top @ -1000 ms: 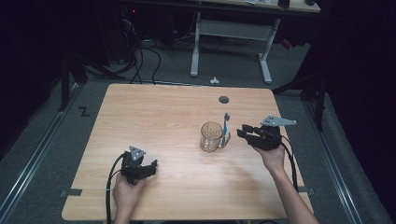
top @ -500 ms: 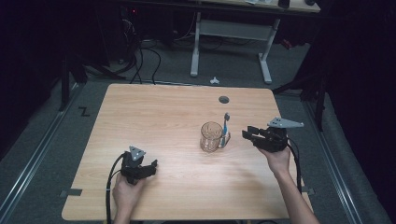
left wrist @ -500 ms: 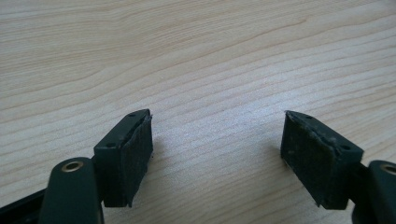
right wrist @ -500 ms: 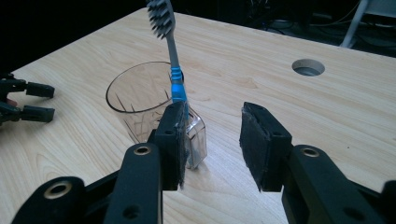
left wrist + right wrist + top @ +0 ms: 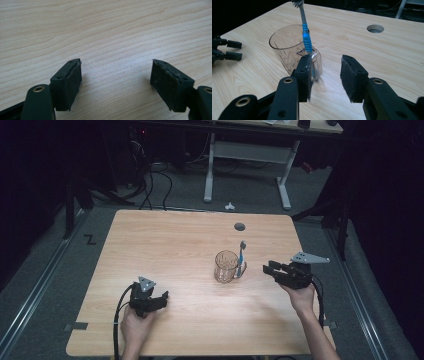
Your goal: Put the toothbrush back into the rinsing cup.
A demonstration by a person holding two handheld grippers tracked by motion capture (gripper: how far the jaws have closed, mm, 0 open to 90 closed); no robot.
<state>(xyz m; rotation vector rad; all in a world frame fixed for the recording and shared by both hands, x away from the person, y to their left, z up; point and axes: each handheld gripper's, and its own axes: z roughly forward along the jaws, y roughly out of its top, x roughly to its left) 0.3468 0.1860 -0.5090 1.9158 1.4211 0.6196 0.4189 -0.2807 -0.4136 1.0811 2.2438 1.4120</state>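
Mug (image 5: 226,266): clear, upright, mid-worktop (image 5: 175,245); toothbrush (image 5: 242,257) leans at its handle side. Right gripper (image 5: 325,75): just right of mug, jaws half apart, empty. Left gripper (image 5: 116,82): well left of mug, jaws wide, empty. Risk: a jaw nudging the handle could tip mug and spill the brush.

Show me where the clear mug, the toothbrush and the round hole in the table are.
clear mug (image 5: 226,266), high view, glass wall below the rim.
toothbrush (image 5: 306,40), right gripper view, blue grip of the handle.
round hole (image 5: 240,226), high view, its dark middle.
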